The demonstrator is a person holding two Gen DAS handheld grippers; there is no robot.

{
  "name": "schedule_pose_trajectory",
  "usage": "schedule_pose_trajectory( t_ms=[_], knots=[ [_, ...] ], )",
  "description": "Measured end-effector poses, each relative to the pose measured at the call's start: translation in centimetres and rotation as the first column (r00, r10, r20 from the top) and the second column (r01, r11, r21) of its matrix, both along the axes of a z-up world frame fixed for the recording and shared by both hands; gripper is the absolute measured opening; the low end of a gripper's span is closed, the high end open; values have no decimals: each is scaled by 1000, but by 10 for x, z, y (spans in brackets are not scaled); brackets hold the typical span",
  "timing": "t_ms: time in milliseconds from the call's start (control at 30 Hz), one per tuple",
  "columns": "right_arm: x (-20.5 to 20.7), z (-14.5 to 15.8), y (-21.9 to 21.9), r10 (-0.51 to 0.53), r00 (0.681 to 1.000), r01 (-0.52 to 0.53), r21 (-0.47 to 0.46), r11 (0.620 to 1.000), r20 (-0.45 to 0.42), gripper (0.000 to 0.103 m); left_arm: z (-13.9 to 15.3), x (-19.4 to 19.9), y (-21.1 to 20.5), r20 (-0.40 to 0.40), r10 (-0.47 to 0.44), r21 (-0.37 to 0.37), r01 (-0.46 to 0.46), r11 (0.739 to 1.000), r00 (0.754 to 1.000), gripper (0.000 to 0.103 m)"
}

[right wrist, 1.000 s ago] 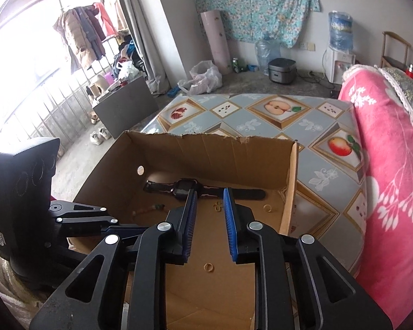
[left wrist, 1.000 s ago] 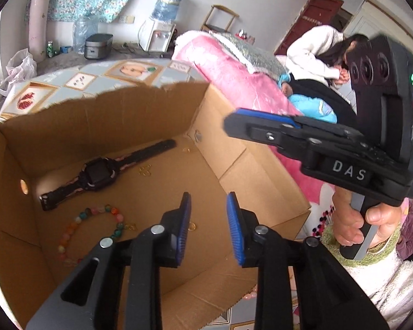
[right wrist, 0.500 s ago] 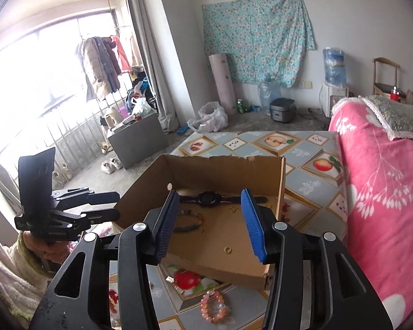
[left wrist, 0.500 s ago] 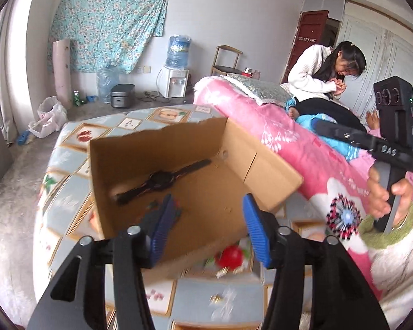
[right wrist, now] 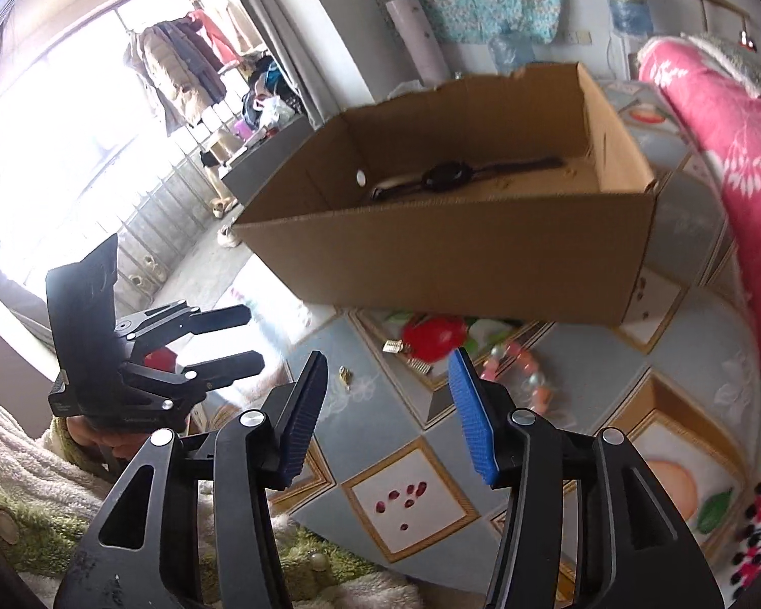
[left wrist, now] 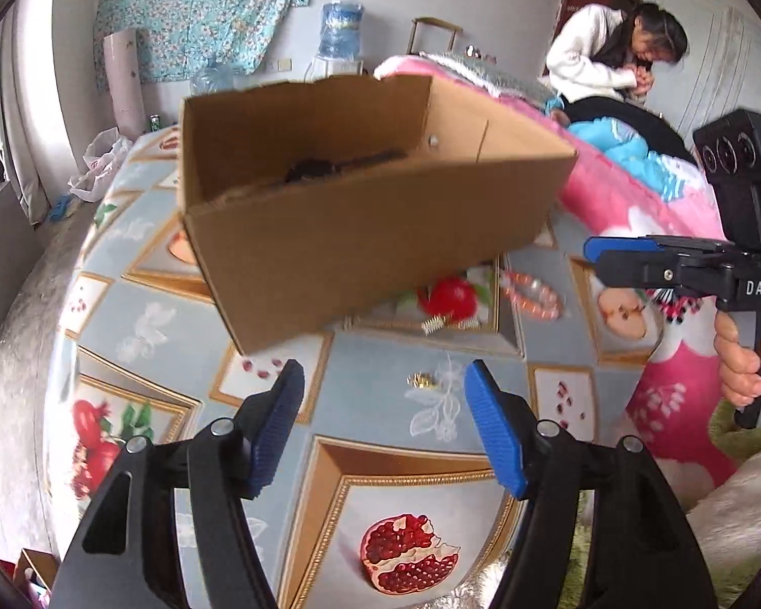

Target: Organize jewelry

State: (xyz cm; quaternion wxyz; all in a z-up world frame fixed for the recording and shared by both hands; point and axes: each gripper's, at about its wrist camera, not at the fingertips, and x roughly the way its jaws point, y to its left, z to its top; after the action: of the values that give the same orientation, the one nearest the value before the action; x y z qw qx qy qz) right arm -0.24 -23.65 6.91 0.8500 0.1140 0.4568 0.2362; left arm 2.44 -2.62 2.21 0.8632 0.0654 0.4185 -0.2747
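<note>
On the left wrist view, left gripper (left wrist: 383, 421) hangs over the cloth (left wrist: 380, 406), jaws wide and just been opening, nothing between; gold charm (left wrist: 421, 381) lies just ahead, box (left wrist: 360, 233) beyond. Right wrist view: right gripper (right wrist: 388, 408) jaws parted, just been opening, empty; watch (right wrist: 446, 175) in box, bracelet (right wrist: 520, 368) on cloth near it.

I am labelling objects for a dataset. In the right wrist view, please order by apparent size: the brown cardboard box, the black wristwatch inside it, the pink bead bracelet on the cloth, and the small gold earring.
1. Brown cardboard box
2. Black wristwatch
3. Pink bead bracelet, partly hidden, so its rank against the watch is unsure
4. Small gold earring
</note>
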Motion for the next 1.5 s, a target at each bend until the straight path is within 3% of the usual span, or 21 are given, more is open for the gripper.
schedule_pose_trajectory(
  t_ms=[200,367,500,733,900,1200,1300,1500],
  knots=[
    [11,-24,31,57,997,-61,-81,995,-49,44,-25,-3,-21,27,-22,38,21,999,999,63],
    [21,-36,44,77,995,-85,-134,987,-62,39,-34,-3,-38,79,-70,93,63,994,994,51],
    [26,-42,51,97,994,-106,-195,975,-54,37,-36,1,-46,91,-98,105,89,991,991,48],
    [38,-47,67,201,979,-197,-323,926,-23,30,-41,9,-56,96,-133,116,122,986,986,42],
    [47,-54,74,298,953,-296,-383,875,-54,22,-45,13,-56,85,-137,116,127,985,987,36],
    [50,-52,71,398,912,-400,-414,818,-95,13,-45,17,-54,89,-145,138,132,982,985,33],
    [52,-51,67,402,909,-410,-398,821,-108,4,-45,17,-55,94,-149,145,135,980,984,33],
    [53,-52,56,373,922,-385,-366,847,-106,3,-44,18,-62,104,-176,164,158,974,979,33]
  ],
)
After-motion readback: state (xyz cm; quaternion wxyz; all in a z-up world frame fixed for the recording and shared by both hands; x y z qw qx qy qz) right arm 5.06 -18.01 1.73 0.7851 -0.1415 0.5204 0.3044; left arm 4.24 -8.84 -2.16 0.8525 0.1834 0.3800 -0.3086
